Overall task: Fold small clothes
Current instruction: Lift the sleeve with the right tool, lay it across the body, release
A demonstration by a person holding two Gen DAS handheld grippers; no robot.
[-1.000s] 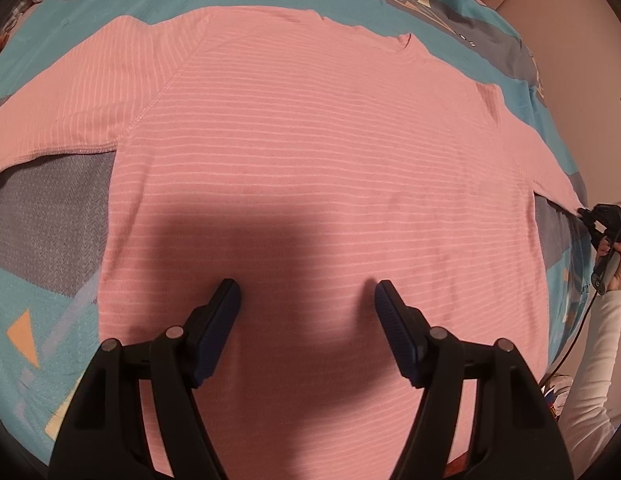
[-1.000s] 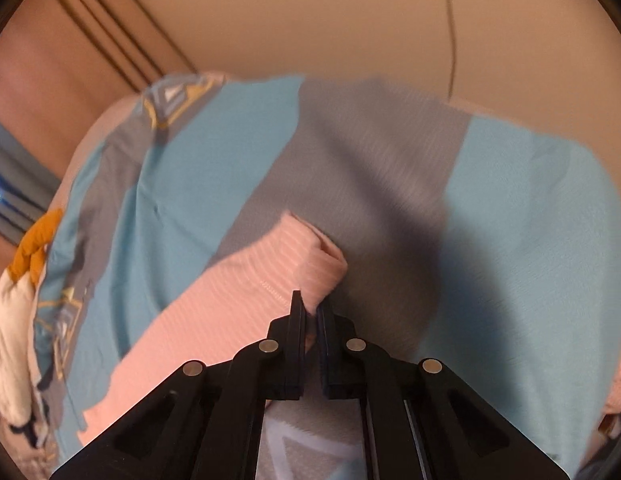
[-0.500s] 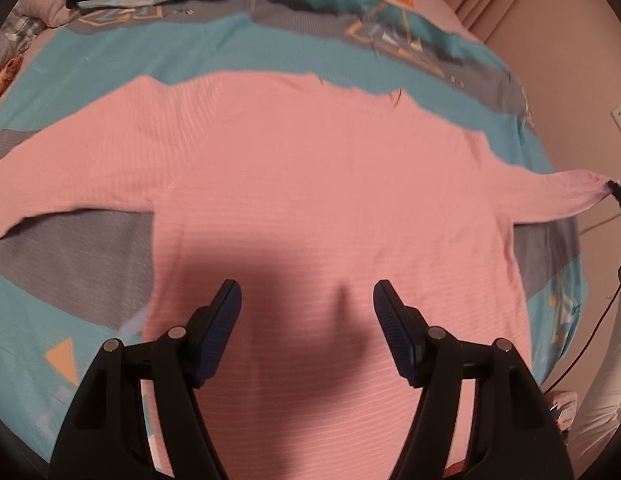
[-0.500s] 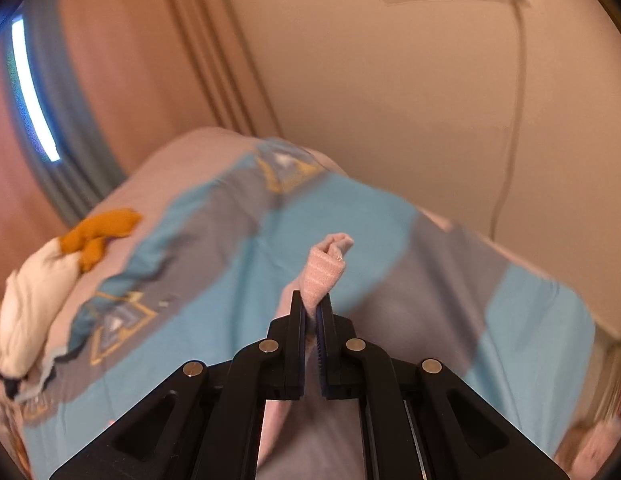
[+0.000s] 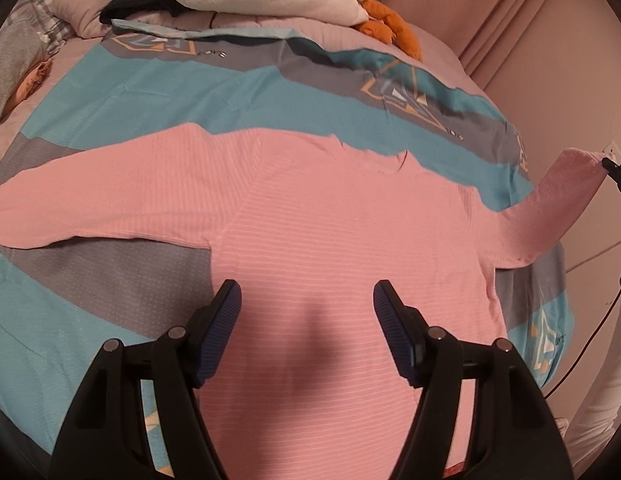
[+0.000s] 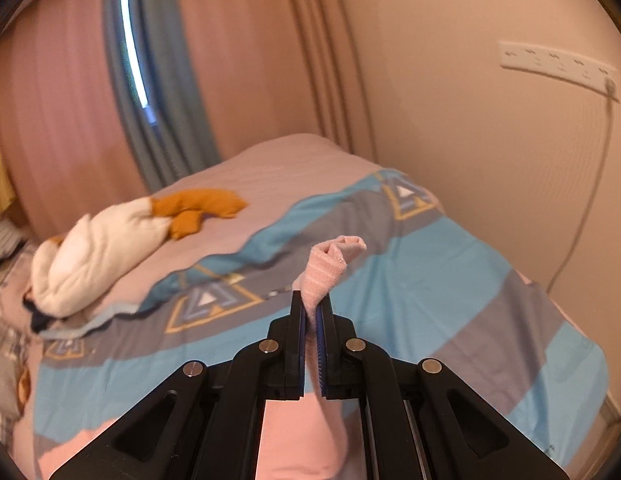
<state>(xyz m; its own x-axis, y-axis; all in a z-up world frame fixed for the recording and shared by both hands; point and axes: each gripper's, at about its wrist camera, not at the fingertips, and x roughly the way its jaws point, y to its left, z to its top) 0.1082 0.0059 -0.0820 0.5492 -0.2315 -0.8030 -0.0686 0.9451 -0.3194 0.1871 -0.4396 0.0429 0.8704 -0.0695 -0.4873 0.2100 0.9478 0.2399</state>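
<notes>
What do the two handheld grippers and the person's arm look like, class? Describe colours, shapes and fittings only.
Both the left gripper and the right gripper have black angular frames, silver round pivot pins and dark blue ribbed pads. The person's sleeve is white.

I can't read a single word, number or brand from either of my wrist cameras. The nearest thing to lettering is a small dark mark beside the orange-and-white triangle motif on the teal and grey patterned bedspread (image 5: 546, 336) at the right edge of my left wrist view, but it is too small and warped for me to make out. A similar row of tiny dark specks sits by another triangle motif further up the same cover, equally illegible. The white wall socket strip (image 6: 558, 66) carries only faint unreadable smudges.
</notes>
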